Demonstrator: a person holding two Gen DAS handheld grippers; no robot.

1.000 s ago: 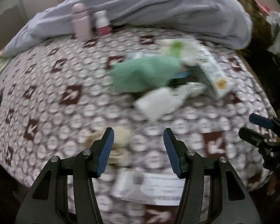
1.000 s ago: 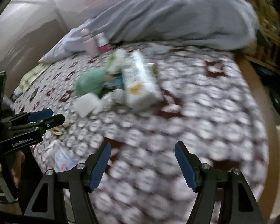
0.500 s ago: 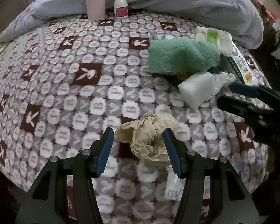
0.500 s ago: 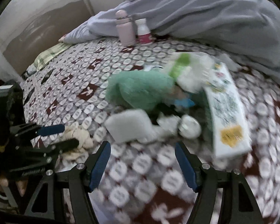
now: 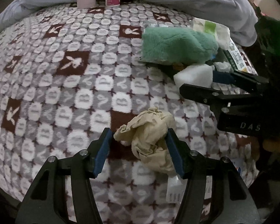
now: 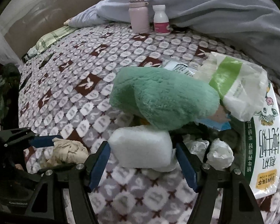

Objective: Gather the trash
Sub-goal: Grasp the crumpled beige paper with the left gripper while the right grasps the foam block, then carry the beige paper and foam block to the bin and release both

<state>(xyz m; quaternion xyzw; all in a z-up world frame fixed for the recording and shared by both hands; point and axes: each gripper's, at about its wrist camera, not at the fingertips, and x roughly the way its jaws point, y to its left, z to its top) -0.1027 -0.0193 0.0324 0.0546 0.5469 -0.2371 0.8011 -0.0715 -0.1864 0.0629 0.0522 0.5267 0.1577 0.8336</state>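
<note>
Trash lies on the bed's patterned blanket (image 5: pixel 69 85), one piece between each tool's fingers.

Your left tool (image 5: pixel 138 154) brackets the crumpled tan paper (image 5: pixel 149 130); its jaws are opening, the right pad just beside the paper, the left clear of it. Your right tool (image 6: pixel 142 161) straddles the white foam block (image 6: pixel 141 146), jaws closing but not pressing it. Just beyond the block sit a green plush cloth (image 6: pixel 162 97), crumpled white tissues (image 6: pixel 221 155), a milk carton (image 6: pixel 263 145) and a white-green plastic bag (image 6: pixel 237 85). Farthest back, a pink flask (image 6: pixel 138 13) and small white bottle (image 6: pixel 160 19) stand before the grey duvet (image 6: pixel 214 5).
</note>
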